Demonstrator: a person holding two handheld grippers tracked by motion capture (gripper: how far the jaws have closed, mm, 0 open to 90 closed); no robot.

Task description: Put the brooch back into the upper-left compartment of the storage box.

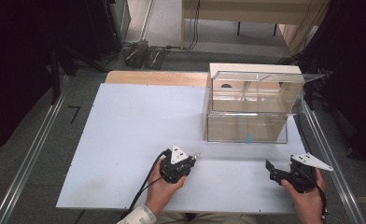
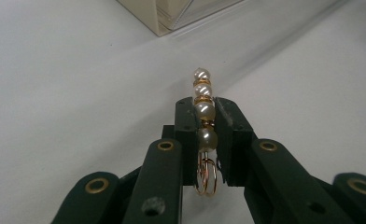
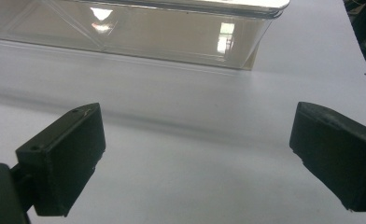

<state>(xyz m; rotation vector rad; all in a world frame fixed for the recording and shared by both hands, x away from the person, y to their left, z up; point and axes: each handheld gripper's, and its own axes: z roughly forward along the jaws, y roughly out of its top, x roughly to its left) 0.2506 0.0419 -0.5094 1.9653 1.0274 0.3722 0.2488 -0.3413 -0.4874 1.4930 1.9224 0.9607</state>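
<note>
Left gripper view, nearest first: my left gripper (image 2: 203, 130) has its jaws clamped on a pearl bracelet (image 2: 203, 109), a short run of cream beads with gold spacers. Two beads poke out past the jaw tips and thin gold rings hang below them; the rest of the strand is hidden between the pads. In the high view that gripper (image 1: 193, 158) sits low over the white table (image 1: 125, 140), near its front edge, with a glint of the bracelet (image 1: 197, 155) at its tip. My right gripper (image 3: 197, 154) hangs over the table well to the right, jaws wide apart with nothing between them. Farther back stands a clear plastic box (image 1: 249, 105) with its lid raised. A small blue spot shows at its front wall and a dark round mark higher up; I cannot tell what either is through the glare.
</note>
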